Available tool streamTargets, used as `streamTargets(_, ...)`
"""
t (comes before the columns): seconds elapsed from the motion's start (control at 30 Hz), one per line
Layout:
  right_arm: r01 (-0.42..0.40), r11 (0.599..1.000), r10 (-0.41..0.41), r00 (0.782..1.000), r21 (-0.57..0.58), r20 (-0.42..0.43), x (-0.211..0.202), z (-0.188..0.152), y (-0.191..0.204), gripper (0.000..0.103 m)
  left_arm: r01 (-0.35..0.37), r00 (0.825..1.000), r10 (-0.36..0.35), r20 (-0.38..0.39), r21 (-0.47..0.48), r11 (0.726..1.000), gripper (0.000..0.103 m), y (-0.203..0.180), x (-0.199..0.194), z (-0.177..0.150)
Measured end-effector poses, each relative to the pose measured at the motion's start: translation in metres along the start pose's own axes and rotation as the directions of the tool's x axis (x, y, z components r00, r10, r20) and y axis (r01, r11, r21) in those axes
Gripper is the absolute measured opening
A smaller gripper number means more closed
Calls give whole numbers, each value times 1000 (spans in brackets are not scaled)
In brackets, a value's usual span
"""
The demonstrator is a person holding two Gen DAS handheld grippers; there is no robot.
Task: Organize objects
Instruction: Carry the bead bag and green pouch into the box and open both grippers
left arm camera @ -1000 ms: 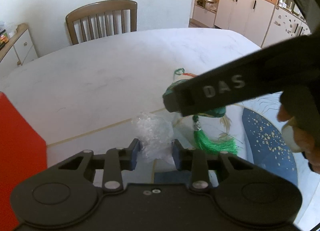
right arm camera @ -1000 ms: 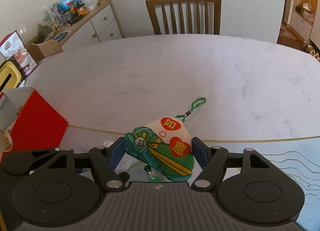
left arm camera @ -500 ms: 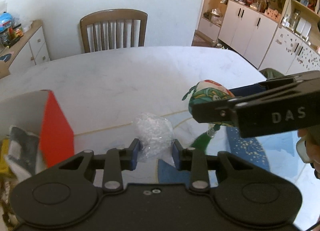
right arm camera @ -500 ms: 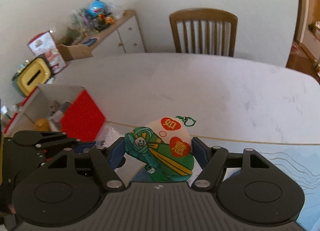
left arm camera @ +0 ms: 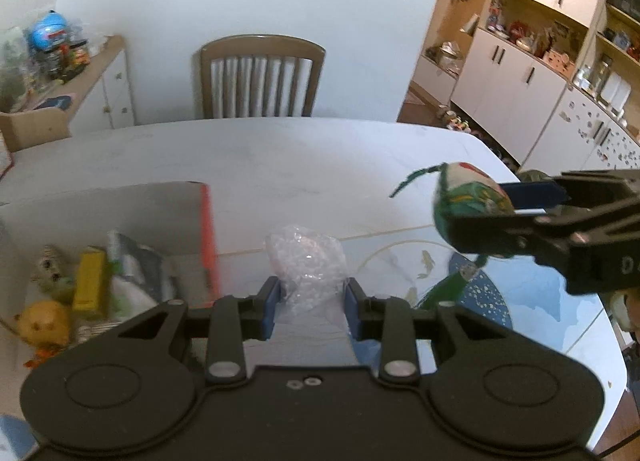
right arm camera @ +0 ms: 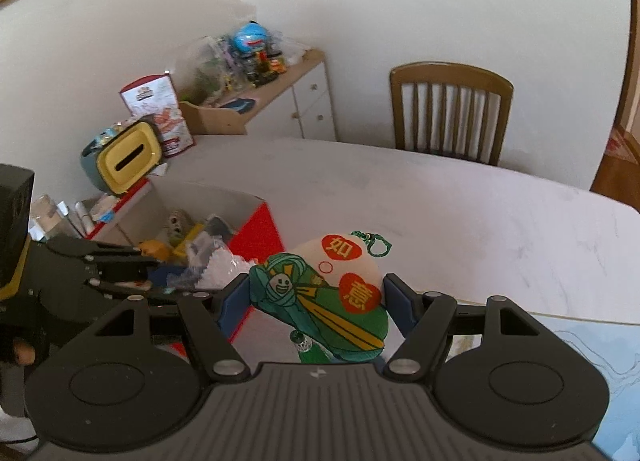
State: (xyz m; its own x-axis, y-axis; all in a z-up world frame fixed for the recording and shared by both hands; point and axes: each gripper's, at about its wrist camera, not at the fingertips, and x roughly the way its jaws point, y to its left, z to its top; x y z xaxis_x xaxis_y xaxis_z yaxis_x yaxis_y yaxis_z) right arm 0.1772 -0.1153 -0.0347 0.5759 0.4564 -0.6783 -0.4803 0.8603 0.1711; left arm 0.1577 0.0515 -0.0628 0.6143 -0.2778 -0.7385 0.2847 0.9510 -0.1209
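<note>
The left tongs [left arm camera: 310,303] pinch a crumpled plastic wrap [left arm camera: 306,261] above the surface [left arm camera: 280,169], just right of the red box [left arm camera: 206,237]. The right tongs [right arm camera: 316,301] clamp a stuffed charm [right arm camera: 320,293], its long axis slanting, loop away, tassel hanging toward the camera. The wrap may slip out, or the tassel may catch on the box wall.

Green-and-white embroidered charm [right arm camera: 320,297] with tassel, held aloft. Crumpled clear plastic wad [left arm camera: 306,265], held aloft. Red open box [right arm camera: 256,235], part-filled, on counter.
</note>
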Motion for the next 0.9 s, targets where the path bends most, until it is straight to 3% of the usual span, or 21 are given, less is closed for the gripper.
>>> streamTargets(0.4,-44,997,45,999,-66,9,4,13,69,72,-68,998,69,15,-55,996,32,63,-42,2)
streamTargets(0.9,-87,988,85,996,-128,-16,49,30,148,72,-146,989,146,-8,-100,984,32,150,-70,-13)
